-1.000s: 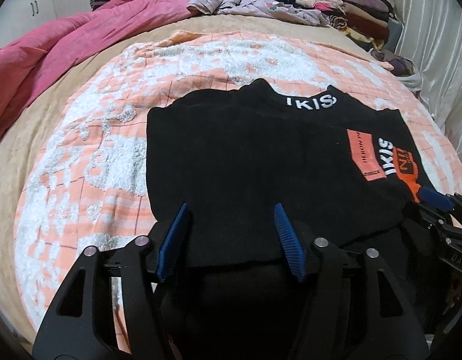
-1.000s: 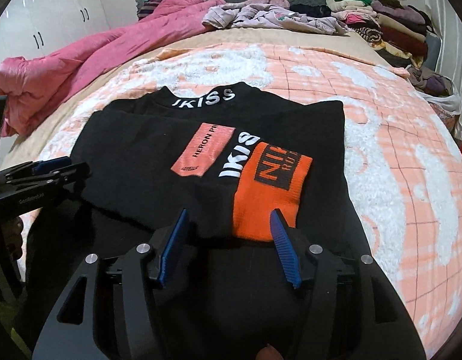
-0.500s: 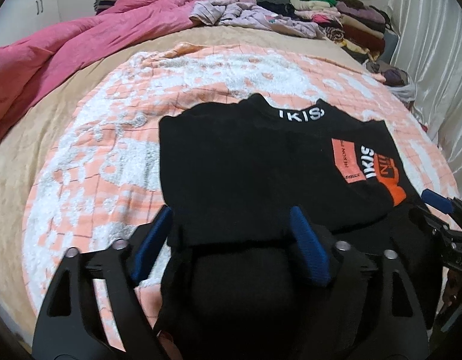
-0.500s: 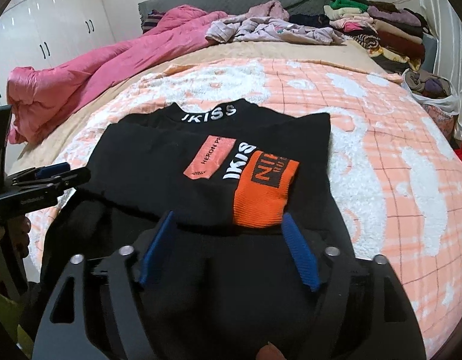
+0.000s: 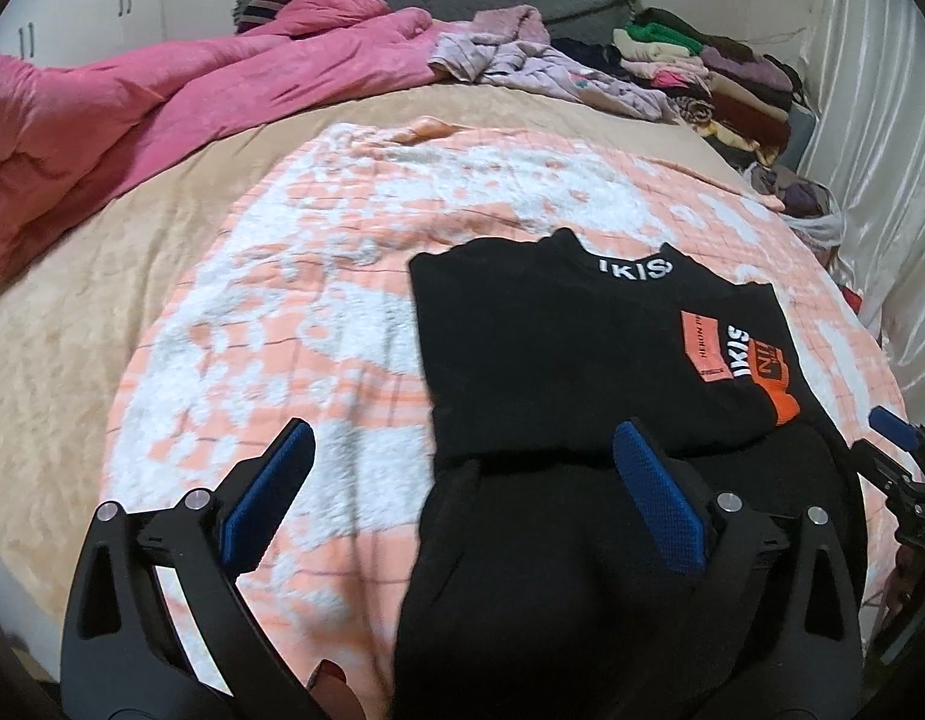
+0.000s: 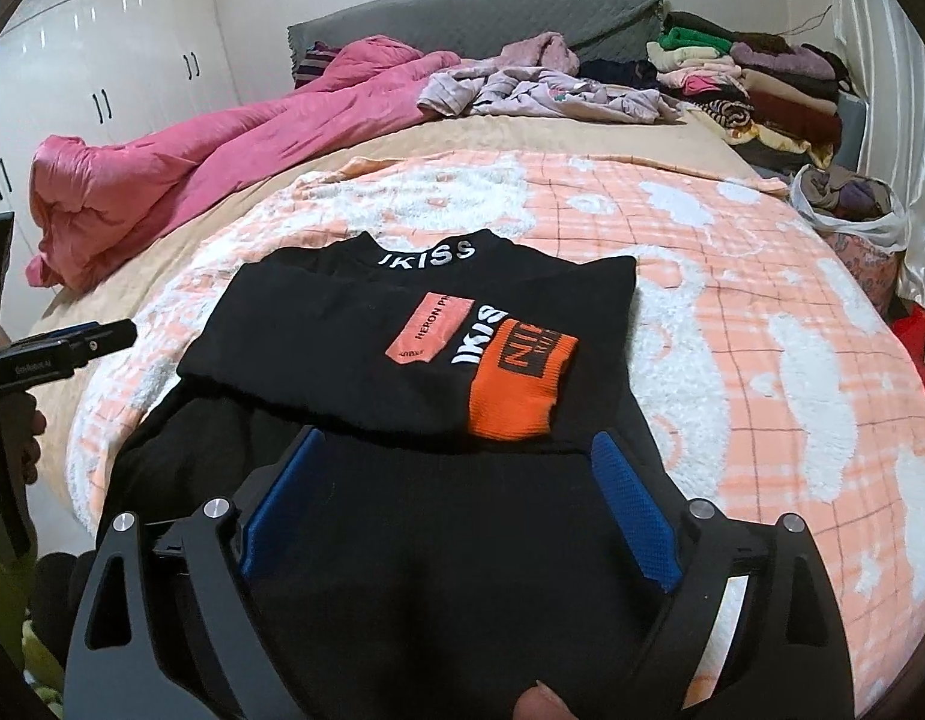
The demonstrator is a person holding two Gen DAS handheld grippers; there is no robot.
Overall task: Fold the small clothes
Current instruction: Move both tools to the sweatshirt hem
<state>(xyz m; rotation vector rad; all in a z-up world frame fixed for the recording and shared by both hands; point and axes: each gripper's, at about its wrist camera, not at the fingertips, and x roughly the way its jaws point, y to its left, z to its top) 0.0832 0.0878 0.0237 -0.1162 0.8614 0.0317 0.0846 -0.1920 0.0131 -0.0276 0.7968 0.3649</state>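
A black sweater with white "IKISS" lettering and an orange cuff lies on the bed, sleeves folded across its chest. It shows in the right wrist view too. Its lower part hangs toward the near edge of the bed. My left gripper is open wide above the sweater's lower left edge, holding nothing. My right gripper is open wide over the lower part of the sweater, below the orange cuff, holding nothing. Each gripper shows at the edge of the other's view, the right one and the left one.
The sweater rests on an orange-and-white checked blanket over a beige cover. A pink quilt lies at the back left. Loose lilac clothes and a stack of folded clothes sit at the back. A bag of clothes stands at the right.
Both grippers have opened wider and pulled back from the sweater. The left one has also shifted left, so the sweater now sits to the right in its view.
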